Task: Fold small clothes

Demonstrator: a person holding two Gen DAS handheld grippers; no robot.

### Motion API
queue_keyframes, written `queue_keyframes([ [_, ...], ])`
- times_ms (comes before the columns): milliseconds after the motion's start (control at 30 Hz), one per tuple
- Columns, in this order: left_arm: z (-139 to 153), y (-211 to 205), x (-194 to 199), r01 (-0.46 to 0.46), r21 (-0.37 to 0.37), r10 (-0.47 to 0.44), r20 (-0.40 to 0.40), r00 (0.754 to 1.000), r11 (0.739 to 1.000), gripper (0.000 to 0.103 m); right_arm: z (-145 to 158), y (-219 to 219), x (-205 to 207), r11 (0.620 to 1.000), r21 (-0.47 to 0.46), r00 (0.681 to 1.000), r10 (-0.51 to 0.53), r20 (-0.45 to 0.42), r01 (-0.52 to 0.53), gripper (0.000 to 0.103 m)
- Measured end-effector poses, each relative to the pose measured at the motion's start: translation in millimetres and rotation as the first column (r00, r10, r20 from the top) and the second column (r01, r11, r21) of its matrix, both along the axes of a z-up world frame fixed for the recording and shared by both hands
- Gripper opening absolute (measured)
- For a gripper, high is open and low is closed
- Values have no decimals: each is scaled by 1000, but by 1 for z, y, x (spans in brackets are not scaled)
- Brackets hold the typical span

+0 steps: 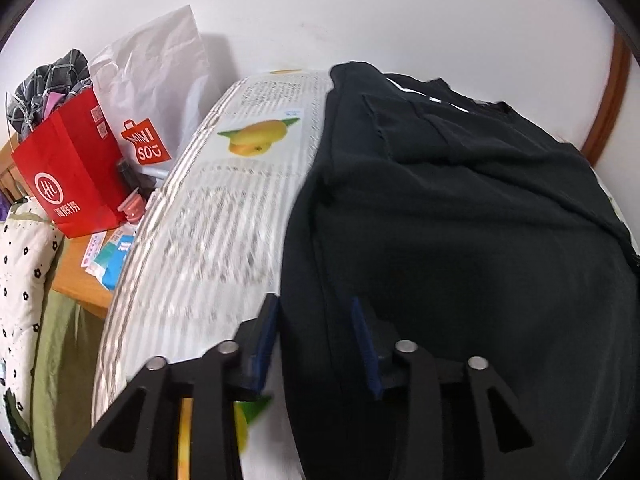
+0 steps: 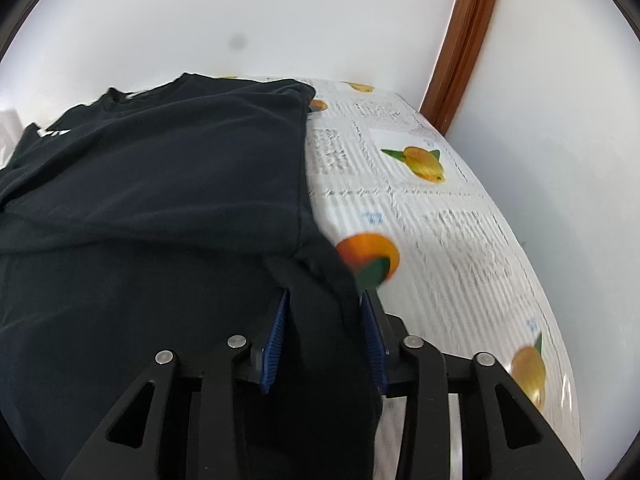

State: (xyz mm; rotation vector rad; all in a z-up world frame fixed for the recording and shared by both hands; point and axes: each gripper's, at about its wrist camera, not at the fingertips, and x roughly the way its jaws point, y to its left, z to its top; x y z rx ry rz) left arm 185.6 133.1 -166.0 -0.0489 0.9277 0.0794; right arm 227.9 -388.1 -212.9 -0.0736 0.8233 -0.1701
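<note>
The tabletop (image 1: 208,248) is covered by a white cloth printed with blocks of text and yellow-orange fruit, and it stands against a plain white wall with a brown wooden frame (image 2: 460,52) running up at the side. Most of the cover is taken by the black T-shirt (image 1: 460,208), spread flat with its sides already turned in over the body — the neckline and a bit of white lettering lie at the far end, toward the wall. Its near hem hangs toward both cameras.

Off the tabletop's left edge, in the left wrist view, a wooden surface holds a red paper bag (image 1: 68,176) stuffed with checked fabric, a white shopping bag (image 1: 156,80) behind it, and some small packets in front.

The left tongs (image 1: 316,320) sit at the shirt's near left edge, blades spread, the dark fabric edge running between them; no pinch shows. The right tongs (image 2: 326,316) stand at the near right corner, also spread — a bunched fold of the shirt lies between the blue pads (image 2: 276,340), but the pads do not appear to press on it.
</note>
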Motion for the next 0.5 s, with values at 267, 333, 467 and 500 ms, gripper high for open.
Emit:
queue_keyframes([
  [267, -1, -22, -43, 49, -11, -49, -8, 999, 999, 49, 5, 10, -69, 998, 53, 999, 32, 29, -34, 57],
  [333, -1, -23, -52, 48, -24, -48, -3, 999, 999, 50, 2, 14, -82, 998, 42, 998, 54, 25, -55, 57],
  [467, 2, -22, -71, 38, -42, -38, 10, 999, 998, 50, -14, 15, -104, 998, 18, 998, 63, -19, -63, 57],
  [500, 2, -23, -75, 40, -44, -40, 8, 999, 998, 50, -17, 12, -111, 998, 33, 998, 61, -10, -60, 57],
])
